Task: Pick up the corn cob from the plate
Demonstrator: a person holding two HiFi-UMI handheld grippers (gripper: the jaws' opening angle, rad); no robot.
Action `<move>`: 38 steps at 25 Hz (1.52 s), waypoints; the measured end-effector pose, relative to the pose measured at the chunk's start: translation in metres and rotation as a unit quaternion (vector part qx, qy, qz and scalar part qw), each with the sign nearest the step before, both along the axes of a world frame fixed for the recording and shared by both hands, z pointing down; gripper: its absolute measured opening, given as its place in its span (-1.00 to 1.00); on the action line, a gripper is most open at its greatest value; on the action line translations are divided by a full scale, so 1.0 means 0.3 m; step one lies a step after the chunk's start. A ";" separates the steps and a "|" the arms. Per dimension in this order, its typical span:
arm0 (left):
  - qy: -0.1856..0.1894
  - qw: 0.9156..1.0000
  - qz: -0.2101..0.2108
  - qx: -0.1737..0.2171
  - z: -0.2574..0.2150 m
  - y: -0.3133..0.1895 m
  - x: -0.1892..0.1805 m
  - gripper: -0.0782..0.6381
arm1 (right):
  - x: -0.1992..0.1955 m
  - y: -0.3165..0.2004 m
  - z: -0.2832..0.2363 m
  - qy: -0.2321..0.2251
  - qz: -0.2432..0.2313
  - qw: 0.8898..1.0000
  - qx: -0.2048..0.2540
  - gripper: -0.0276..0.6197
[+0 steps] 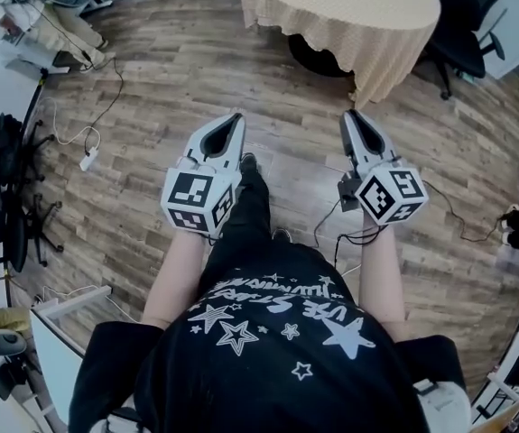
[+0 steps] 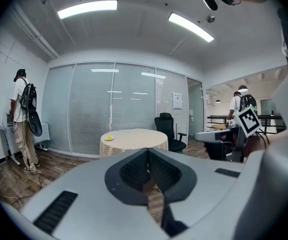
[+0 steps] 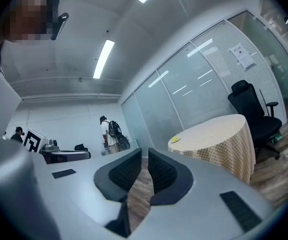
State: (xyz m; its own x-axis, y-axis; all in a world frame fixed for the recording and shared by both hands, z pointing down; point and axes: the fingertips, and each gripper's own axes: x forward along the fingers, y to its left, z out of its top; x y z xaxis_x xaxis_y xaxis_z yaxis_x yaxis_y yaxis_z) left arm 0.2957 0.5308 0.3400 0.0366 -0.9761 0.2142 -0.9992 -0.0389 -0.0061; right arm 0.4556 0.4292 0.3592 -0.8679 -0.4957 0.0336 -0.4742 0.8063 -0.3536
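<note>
Corn cob (image 2: 108,136): small yellow spot on plate (image 2: 105,139), near left edge of cloth-covered round table (image 2: 138,141), mid-frame in left gripper view. Well apart from you.

Handling, likely: light, stiff, bumpy, prone to roll. Take it across middle, jaws square to its length.

Left gripper (image 1: 236,116), right gripper (image 1: 350,113): jaws together on both, nothing between.

You hold both out front, side by side, roughly level, pointing toward table at top of head view.

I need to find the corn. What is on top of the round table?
A small plate with a yellow item on it, near the edge; too small to confirm as corn. The tablecloth hides the tabletop itself.
</note>
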 end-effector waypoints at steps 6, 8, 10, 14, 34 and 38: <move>0.015 1.000 -0.009 0.020 -0.005 -0.065 -0.066 -0.76 | -0.044 -0.052 0.025 0.014 -0.003 1.000 -0.002 -0.76; 0.017 1.000 -0.011 0.020 -0.001 -0.103 -0.091 -0.76 | -0.058 -0.084 0.028 0.018 -0.001 1.000 -0.003 -0.76; 0.017 1.000 -0.013 0.018 0.007 -0.145 -0.113 -0.76 | -0.073 -0.126 0.029 0.021 -0.001 1.000 -0.003 -0.76; 0.020 1.000 -0.014 0.012 0.030 -0.224 -0.184 -0.76 | -0.132 -0.223 0.042 0.026 0.004 1.000 -0.010 -0.76; 0.053 0.998 0.033 -0.012 0.104 -0.744 -0.709 -0.76 | -0.637 -0.686 0.069 0.065 0.036 0.997 -0.035 -0.76; 0.050 0.998 0.036 -0.015 0.111 -0.824 -0.815 -0.76 | -0.733 -0.774 0.044 0.060 0.038 0.997 -0.033 -0.76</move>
State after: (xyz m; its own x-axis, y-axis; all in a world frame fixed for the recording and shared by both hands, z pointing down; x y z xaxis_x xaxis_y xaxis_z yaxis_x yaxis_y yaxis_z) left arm 0.0513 0.2834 0.3733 0.1287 -0.9636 0.2341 -0.9895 -0.1090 0.0954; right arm 0.2356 0.1969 0.3724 -0.8153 -0.5538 0.1692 -0.5756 0.7427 -0.3422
